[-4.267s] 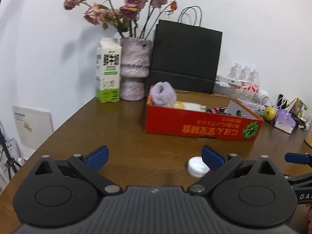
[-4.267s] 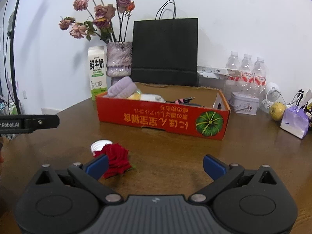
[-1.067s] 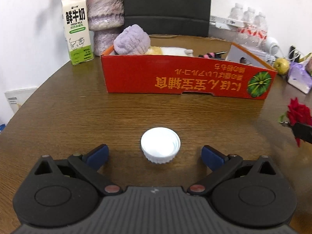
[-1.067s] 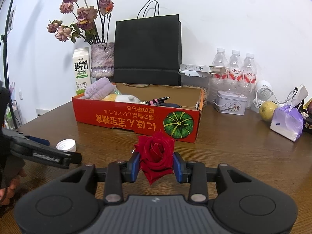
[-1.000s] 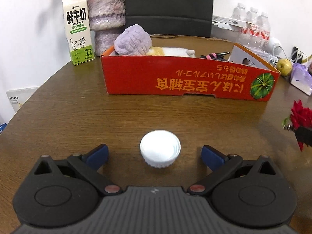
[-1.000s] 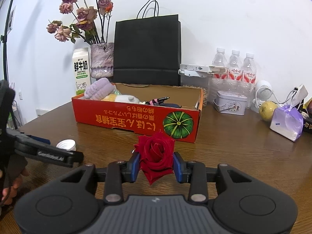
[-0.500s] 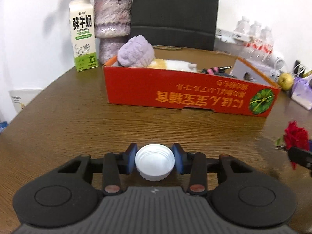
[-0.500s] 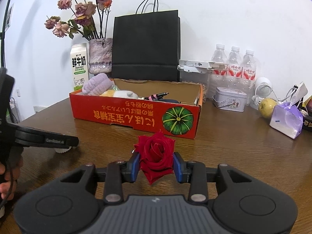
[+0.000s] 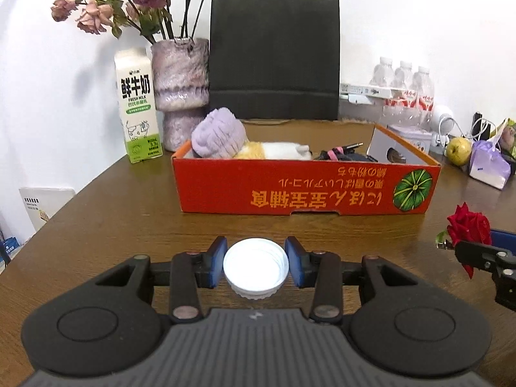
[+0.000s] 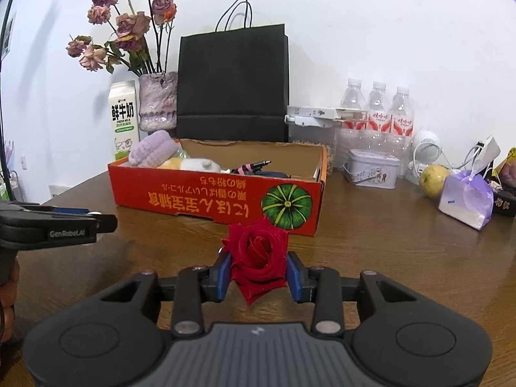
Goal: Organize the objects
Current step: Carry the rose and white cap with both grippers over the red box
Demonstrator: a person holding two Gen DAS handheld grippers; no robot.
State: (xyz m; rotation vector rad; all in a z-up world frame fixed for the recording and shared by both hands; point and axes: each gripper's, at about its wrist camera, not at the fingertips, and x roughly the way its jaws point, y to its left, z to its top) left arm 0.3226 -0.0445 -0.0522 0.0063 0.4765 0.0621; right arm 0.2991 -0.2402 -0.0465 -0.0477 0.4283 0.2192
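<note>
Start at the left: your left gripper sits at the lower centre of its view, its blue pads pressed to either side of the white cap, which hangs just above the tabletop. That cap is smooth and shallow, so a loose squeeze or a tilt could, I judge, let it slip out and roll. Above it, across the middle of the frame, stands the red box, already holding a purple cloth at its left end (plus a pale plush and some pens). Clear that near wall, or the cap may knock against it. Further right, your right gripper, at the lower centre of its own view, is closed on the red rose; soft petals can crush or shed under pressure, and both grippers heading for the box together could collide.
</note>
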